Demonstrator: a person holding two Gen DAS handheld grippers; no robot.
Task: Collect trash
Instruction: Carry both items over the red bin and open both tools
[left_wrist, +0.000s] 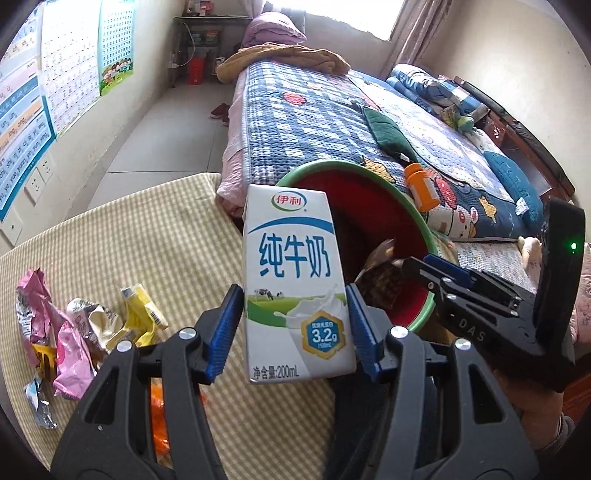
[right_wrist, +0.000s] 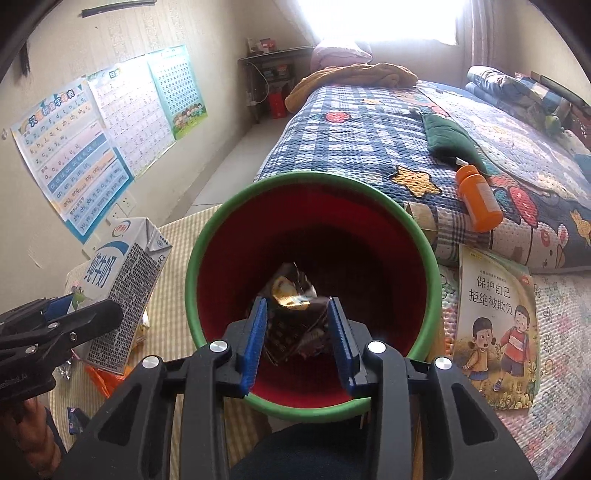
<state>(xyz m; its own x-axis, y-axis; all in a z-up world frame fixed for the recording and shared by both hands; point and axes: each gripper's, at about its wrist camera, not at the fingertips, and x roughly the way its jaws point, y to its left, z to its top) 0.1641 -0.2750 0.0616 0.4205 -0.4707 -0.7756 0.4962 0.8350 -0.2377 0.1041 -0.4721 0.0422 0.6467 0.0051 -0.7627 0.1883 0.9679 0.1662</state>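
Note:
My left gripper (left_wrist: 293, 295) is shut on a white and blue milk carton (left_wrist: 291, 266), held upright above the checked tablecloth (left_wrist: 147, 240), just left of the bin. The bin (right_wrist: 424, 236) has a green rim and a red inside and stands between table and bed. My right gripper (right_wrist: 297, 310) hangs over the bin's mouth, shut on a crumpled dark brown wrapper (right_wrist: 291, 295) squeezed between its blue pads. The left wrist view shows that wrapper (left_wrist: 380, 273) and the right gripper (left_wrist: 436, 266) at the bin's rim (left_wrist: 325, 166). The right wrist view shows the carton (right_wrist: 122, 291) at its left.
Several crumpled wrappers (left_wrist: 74, 325), pink, yellow and silver, lie on the table's left part. An orange wrapper (left_wrist: 159, 424) lies under my left gripper. On the bed lie an orange bottle (right_wrist: 478, 197) and a green cloth (right_wrist: 450, 140). A picture book (right_wrist: 495, 325) lies right of the bin.

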